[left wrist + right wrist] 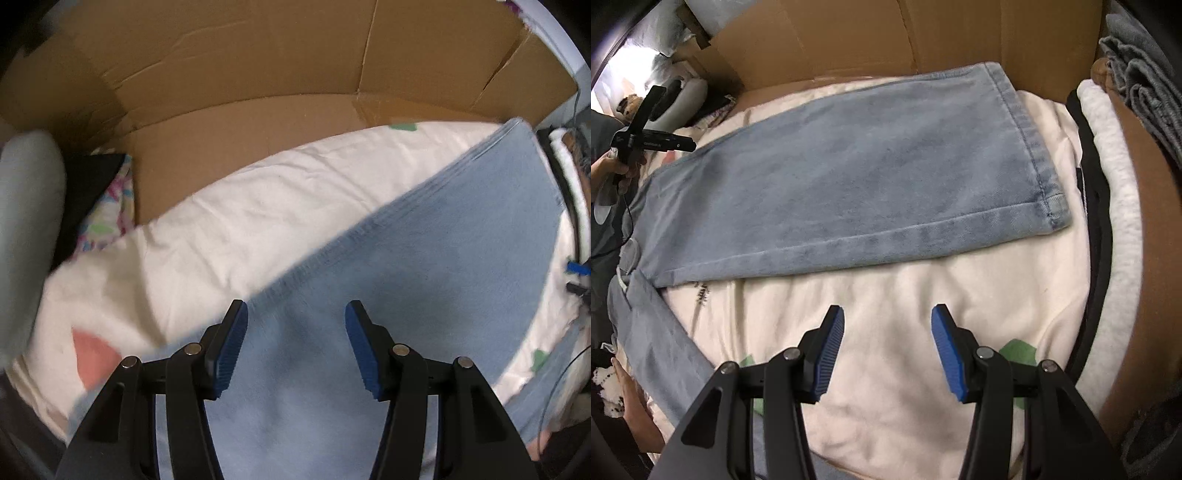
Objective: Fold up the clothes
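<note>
- Over the cream sheet (923, 288) hung the right tongs (887, 347), fingers apart and empty, pointed toward the jeans (849, 177).
- The jeans lay flat across the sheet, hem toward the cardboard (820, 33).
- The left tongs (295, 343) hovered above the denim (424, 258), likewise spread, gripping nothing.
- A hand (607, 170) held them, tilted downward.

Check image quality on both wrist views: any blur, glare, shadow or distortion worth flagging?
Left wrist view: motion blur smears the jeans and the cream sheet, and the open left gripper casts a dark shadow on the denim. Right wrist view: sharper, hem stitching readable on the jeans, with blown-out glare at the upper left corner. Both views: strong fisheye curvature and dark corner vignetting.
</note>
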Action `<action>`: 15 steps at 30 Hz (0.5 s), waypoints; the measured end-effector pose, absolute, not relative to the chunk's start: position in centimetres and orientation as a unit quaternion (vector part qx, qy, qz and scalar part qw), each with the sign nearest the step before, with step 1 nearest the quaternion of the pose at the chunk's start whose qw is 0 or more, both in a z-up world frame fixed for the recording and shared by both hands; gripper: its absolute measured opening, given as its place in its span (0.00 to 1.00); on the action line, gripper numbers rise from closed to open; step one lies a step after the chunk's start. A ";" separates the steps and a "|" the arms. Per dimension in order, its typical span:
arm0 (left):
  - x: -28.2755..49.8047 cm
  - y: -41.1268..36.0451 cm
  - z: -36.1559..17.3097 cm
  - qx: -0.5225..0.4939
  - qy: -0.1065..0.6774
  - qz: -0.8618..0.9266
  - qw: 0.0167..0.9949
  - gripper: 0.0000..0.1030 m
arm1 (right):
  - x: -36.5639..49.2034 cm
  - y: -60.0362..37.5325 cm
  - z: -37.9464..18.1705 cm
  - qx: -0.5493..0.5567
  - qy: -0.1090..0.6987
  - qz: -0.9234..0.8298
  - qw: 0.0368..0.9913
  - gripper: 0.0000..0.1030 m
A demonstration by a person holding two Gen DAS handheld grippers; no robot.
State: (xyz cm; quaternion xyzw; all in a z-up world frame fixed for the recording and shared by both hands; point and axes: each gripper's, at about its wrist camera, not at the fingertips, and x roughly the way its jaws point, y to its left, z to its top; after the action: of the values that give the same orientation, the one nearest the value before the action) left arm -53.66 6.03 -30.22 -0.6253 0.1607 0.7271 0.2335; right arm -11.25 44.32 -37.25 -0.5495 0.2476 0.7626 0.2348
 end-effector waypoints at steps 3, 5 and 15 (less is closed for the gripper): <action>-51.8 6.6 -29.9 -0.643 0.147 0.723 0.205 0.54 | -11.3 43.7 -36.2 -0.555 0.250 0.762 0.221 0.46; -50.3 6.2 -29.0 -0.654 0.133 0.721 0.185 0.54 | -11.7 43.0 -35.1 -0.559 0.235 0.766 0.212 0.46; -41.5 0.1 -16.7 -0.666 0.088 0.731 0.120 0.54 | -6.7 42.8 -21.2 -0.512 0.291 0.771 0.242 0.52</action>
State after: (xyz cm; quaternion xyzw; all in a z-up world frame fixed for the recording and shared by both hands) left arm -41.53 0.11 -16.67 -0.6656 0.0879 0.7313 0.1205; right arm -6.74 42.77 -21.20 -0.5117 0.2910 0.7713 0.2420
